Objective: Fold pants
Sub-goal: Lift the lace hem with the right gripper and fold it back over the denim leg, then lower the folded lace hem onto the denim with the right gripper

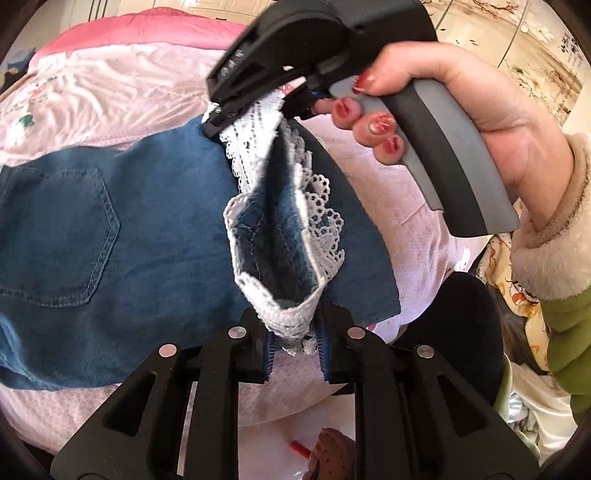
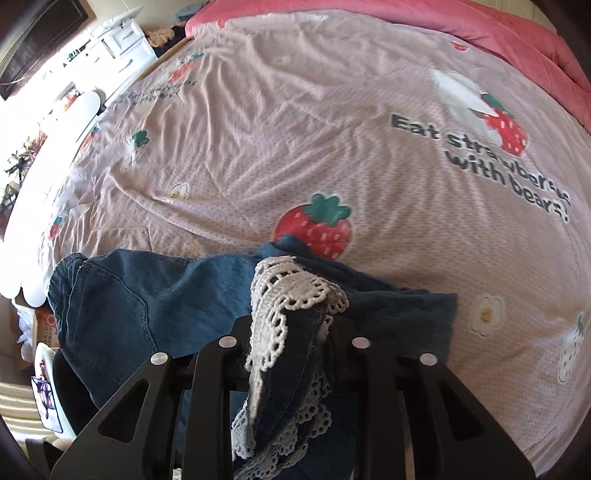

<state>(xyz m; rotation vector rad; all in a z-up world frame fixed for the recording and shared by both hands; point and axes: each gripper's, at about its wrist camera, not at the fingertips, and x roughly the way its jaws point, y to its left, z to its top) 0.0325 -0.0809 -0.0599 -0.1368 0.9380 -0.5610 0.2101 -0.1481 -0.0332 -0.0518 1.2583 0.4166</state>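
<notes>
Blue denim pants (image 1: 110,229) with white lace-trimmed hems lie on the pink bedspread; a back pocket faces up at the left. My left gripper (image 1: 295,341) is shut on one corner of the lace hem (image 1: 284,317). My right gripper (image 1: 225,120), held by a hand with red nails, is shut on the other corner of the same hem, which hangs lifted between the two. In the right wrist view the right gripper (image 2: 291,332) pinches the lace hem (image 2: 291,291) over the denim pants (image 2: 155,295).
The pink bedspread (image 2: 295,129) has strawberry prints and black lettering. A darker pink quilt (image 2: 480,26) lies at the far end. A white cabinet (image 2: 125,40) stands off the bed's left side. Clutter and bedding (image 1: 517,288) sit by the bed's near edge.
</notes>
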